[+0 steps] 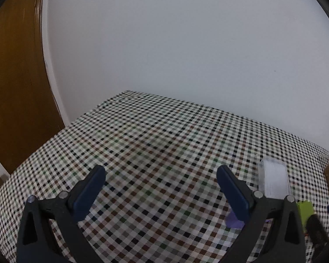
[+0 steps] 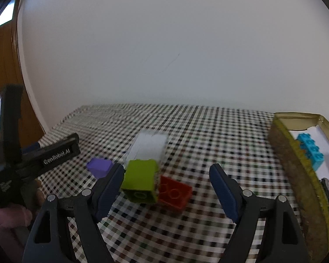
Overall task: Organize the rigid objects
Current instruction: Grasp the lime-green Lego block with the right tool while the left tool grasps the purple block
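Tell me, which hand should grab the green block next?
The right one, probably. The green block sits just ahead of the right gripper, whose fingers stand open, with the tin close on its right. The left gripper faces bare tablecloth.

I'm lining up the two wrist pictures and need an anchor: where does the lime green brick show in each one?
Left wrist view: the lime green brick sits at the lower right, partly hidden behind the left gripper's frame.
Right wrist view: the brick lies low, left of centre, just inside the right gripper's left finger, touching the red brick.
Shared landmark: the clear plastic box, just beyond the brick in both.
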The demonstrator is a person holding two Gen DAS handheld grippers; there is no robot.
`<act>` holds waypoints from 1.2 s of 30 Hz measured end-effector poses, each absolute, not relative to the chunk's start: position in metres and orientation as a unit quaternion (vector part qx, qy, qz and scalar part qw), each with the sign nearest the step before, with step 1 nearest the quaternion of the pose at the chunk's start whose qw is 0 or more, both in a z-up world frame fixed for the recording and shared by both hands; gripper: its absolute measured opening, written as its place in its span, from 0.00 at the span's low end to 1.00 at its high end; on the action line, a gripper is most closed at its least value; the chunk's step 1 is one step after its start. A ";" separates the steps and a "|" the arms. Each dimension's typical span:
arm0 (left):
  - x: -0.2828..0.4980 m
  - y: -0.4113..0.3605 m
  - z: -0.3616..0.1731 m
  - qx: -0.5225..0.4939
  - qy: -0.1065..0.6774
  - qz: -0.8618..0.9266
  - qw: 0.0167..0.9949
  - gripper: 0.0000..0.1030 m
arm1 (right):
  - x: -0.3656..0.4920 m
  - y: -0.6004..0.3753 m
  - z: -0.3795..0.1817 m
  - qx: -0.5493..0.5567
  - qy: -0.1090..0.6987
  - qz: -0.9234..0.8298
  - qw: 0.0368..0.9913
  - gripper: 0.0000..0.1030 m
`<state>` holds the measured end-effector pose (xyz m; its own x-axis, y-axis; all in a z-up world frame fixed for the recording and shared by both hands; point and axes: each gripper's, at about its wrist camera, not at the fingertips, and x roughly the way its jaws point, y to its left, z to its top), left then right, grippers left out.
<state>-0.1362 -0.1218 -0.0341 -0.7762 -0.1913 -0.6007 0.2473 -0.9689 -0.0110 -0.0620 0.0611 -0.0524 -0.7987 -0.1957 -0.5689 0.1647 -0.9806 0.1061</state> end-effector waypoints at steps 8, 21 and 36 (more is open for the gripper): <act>-0.137 -0.120 -0.036 0.313 0.047 -0.942 0.114 0.99 | -0.088 0.044 -0.070 0.364 -0.003 -0.927 0.094 0.50; -0.145 -0.107 -0.042 0.312 0.036 -0.947 0.071 0.99 | -0.080 0.061 -0.064 0.345 -0.059 -0.930 0.112 0.33; -0.148 -0.053 -0.055 0.340 -0.068 -0.936 -0.059 0.99 | -0.052 0.130 -0.048 0.301 -0.085 -0.947 0.071 0.33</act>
<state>-0.1476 -0.0528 -0.0546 -0.7619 0.0639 -0.6445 -0.1565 -0.9838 0.0876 -0.0522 0.1298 -0.0484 -0.8086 -0.1863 -0.5580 0.0839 -0.9754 0.2040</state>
